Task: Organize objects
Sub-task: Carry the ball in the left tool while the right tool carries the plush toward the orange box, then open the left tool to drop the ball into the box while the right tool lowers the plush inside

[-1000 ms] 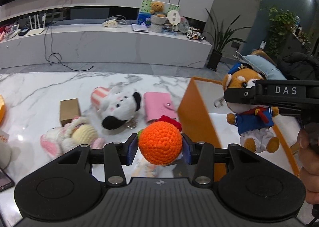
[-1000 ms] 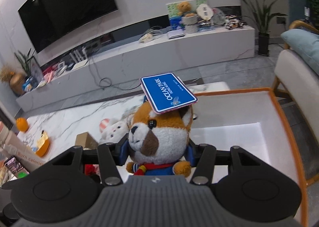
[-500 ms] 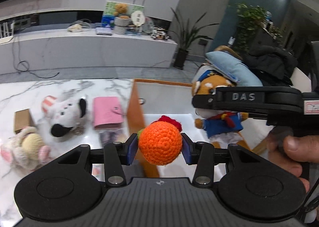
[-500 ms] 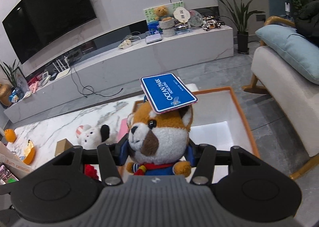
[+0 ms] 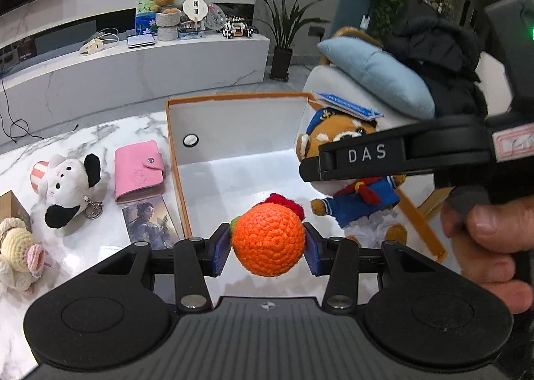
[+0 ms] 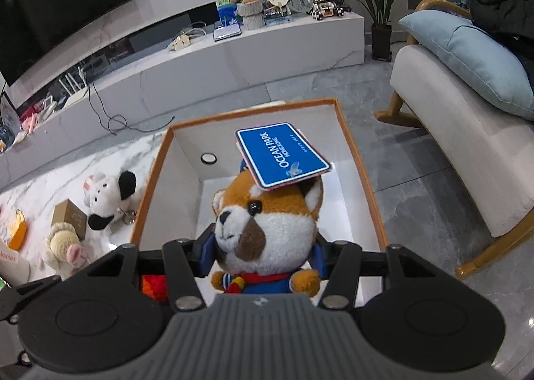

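Left gripper (image 5: 268,248) clamped on crocheted orange ball (image 5: 268,244), held over open orange-rimmed box (image 5: 173,159). Right gripper (image 6: 263,251) clamped on red panda plush (image 6: 267,226) with blue tag (image 6: 283,154), also above box interior. Cow plush (image 5: 65,184), pink wallet (image 5: 138,169) on marble table (image 5: 66,146) beside box.

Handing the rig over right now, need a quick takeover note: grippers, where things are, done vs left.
Left gripper: shut on the crochet orange, held over the orange-rimmed box.
Right gripper: shut on the red panda plush, also over the box.
Done: nothing lies in the box yet.
Left: release both inside, then collect the cow plush, pink wallet, photo card and cream crochet doll from the marble table.
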A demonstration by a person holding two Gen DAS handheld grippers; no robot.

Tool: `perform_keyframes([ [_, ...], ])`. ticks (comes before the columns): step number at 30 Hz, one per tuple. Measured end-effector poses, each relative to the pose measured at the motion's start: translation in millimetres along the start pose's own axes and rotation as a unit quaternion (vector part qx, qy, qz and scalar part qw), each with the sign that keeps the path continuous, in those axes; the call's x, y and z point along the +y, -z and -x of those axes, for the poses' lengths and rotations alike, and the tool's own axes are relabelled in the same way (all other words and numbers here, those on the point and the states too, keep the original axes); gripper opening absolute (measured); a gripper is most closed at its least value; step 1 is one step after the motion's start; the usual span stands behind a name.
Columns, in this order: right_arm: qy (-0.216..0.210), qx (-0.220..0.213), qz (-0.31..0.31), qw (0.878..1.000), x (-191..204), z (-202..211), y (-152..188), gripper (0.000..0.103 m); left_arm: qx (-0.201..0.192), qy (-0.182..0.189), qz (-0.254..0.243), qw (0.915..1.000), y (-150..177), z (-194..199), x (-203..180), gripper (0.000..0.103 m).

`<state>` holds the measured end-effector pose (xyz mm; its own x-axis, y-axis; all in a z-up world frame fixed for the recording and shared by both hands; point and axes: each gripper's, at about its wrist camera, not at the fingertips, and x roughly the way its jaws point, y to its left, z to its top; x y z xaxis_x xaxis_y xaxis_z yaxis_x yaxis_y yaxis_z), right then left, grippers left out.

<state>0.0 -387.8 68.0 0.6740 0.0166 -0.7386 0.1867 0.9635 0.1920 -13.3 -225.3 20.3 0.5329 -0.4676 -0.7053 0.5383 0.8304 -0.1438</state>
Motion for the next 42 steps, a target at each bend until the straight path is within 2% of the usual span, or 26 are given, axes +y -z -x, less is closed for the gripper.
perform_keyframes([
  [8,0.018,0.011,0.038,0.999,8.6,-11.3,8.7,0.056,0.030,-0.002,-0.016,0.9994,6.6,-17.9,-8.7,0.052],
  [15,0.024,0.042,0.058,0.997,9.2,-25.1,19.7,0.056,0.044,-0.006,-0.027,0.9987,9.9,-27.4,-15.3,0.052],
  [25,0.030,0.076,0.082,0.993,13.6,-37.7,29.2,0.056,0.048,-0.046,-0.089,0.9938,15.2,-35.0,-34.3,0.053],
  [42,0.026,0.121,0.119,0.985,12.0,-52.8,37.7,0.056,0.083,-0.042,-0.142,0.9855,16.6,-43.5,-43.7,0.055],
])
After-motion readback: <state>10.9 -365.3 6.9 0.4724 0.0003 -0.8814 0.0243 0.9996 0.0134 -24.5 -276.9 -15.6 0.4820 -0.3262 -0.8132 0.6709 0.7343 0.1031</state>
